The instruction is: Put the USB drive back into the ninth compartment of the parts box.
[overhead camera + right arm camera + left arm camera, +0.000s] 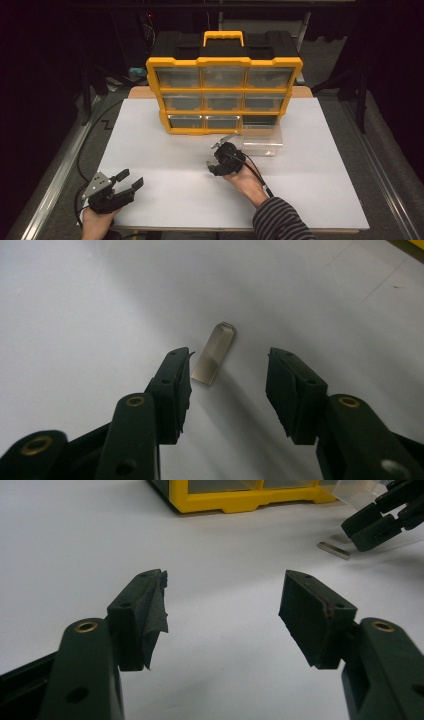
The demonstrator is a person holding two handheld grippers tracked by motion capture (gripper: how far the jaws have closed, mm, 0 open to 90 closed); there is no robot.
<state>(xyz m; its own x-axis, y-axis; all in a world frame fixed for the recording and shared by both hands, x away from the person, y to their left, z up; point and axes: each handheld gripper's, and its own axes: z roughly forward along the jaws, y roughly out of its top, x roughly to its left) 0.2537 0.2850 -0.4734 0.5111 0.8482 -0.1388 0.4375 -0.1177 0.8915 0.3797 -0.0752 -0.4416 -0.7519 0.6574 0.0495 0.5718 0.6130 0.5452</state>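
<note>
Left gripper (131, 179) rests at near left corner of white table (165, 150), jaws wide apart, nothing between them. Right gripper (211, 165) sits mid-table, jaws apart, tips just above a small metal USB stick (214, 354) lying flat on the table, pads not touching it. Yellow drawer cabinet (223, 95) stands far centre; clear drawer (262, 141) pulled out at its near right.

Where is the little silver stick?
The silver stick lies flat on the white table, right in front of the right gripper, whose jaws stand open, not touching it.
</note>
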